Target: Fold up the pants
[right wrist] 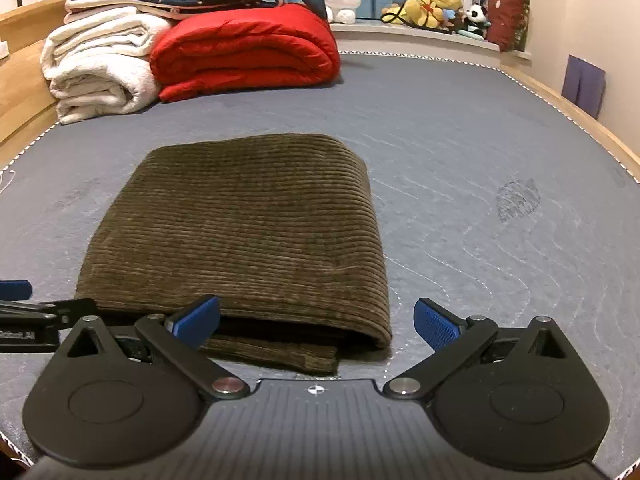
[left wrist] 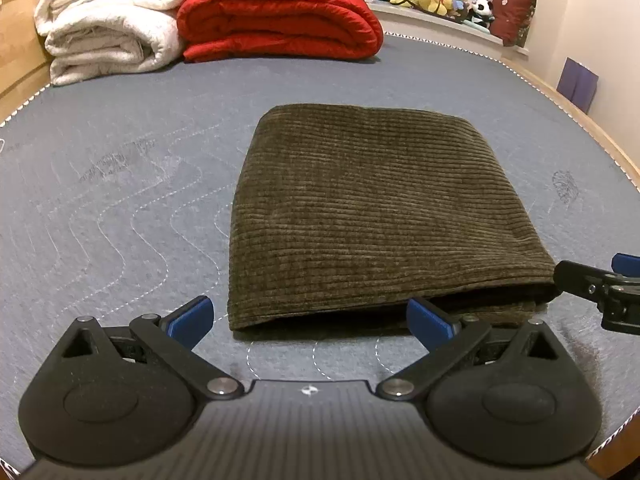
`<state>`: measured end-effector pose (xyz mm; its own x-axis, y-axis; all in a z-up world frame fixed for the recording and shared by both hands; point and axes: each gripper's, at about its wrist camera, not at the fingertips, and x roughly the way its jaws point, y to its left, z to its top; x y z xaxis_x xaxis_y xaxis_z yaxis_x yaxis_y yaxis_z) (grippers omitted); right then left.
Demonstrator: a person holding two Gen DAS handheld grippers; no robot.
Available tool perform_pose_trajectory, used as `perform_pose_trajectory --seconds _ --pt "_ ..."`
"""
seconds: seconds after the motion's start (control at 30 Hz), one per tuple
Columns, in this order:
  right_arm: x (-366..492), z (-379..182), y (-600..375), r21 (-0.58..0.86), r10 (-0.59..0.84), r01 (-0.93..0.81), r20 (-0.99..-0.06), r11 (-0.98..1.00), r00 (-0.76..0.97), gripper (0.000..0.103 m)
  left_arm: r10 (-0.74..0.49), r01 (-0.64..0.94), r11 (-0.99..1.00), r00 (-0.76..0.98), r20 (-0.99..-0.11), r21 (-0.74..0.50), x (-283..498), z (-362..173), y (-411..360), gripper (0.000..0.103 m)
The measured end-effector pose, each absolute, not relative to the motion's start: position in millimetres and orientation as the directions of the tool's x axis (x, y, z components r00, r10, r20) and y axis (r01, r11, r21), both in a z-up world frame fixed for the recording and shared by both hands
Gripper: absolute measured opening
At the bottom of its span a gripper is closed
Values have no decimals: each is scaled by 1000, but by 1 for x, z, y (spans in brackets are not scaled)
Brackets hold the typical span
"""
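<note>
One pair of olive corduroy pants (left wrist: pixel 384 216) is folded flat on the mattress (left wrist: pixel 120 184). Both grippers, left (left wrist: pixel 312 322) and right (right wrist: pixel 316 322), are spread, nothing held.

Folded pants (left wrist: pixel 384 216) lie on the mattress (left wrist: pixel 120 184), stacked bedding (left wrist: pixel 276 20) behind them.

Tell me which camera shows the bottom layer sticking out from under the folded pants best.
The right wrist view: the bottom layer juts out clearly beneath the pants, between the open right gripper fingers. The left wrist view shows only a dim strip of it, partly behind a blue finger.
</note>
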<state>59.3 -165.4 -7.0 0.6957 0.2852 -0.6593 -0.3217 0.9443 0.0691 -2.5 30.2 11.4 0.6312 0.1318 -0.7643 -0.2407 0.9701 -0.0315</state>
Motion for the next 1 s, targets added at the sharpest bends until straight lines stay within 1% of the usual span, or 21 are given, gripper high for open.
perform_pose_trajectory --seconds 0.13,1.0 --pt "57 -3 -164 77 289 -316 -646 946 707 102 130 -237 971 636 -761 -32 -3 11 30 103" --pt "54 -5 -162 73 300 -335 -650 939 699 102 121 -224 974 644 -755 -34 -6 11 27 103"
